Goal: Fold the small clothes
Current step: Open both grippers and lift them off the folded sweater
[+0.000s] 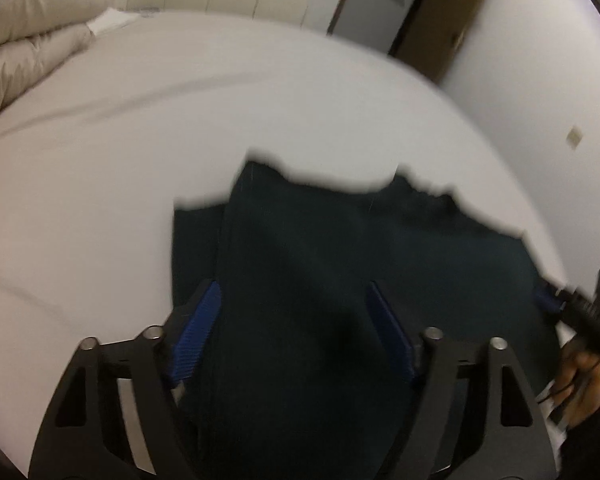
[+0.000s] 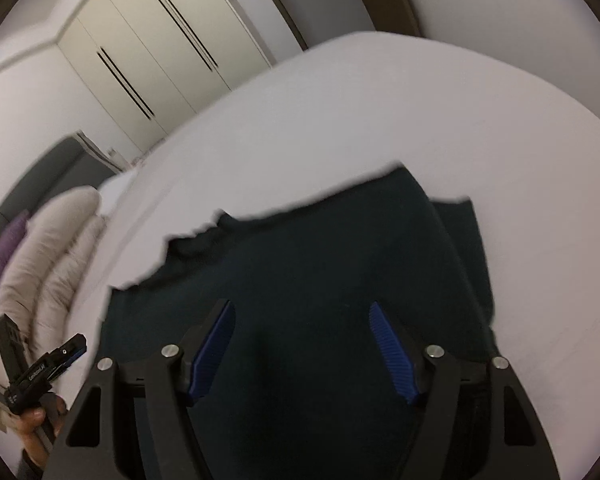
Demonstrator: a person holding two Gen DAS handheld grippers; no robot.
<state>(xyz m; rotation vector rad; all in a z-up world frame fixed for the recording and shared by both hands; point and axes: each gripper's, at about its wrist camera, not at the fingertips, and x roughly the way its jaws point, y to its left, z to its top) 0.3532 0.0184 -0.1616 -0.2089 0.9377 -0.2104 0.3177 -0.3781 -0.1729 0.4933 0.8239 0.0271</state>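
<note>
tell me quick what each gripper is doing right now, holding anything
left gripper: open, holding nothing, above the dark garment.
right gripper: open, holding nothing.

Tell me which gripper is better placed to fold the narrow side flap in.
Left. The left gripper hangs open beside the dark garment flap; right gripper is over the middle.
</note>
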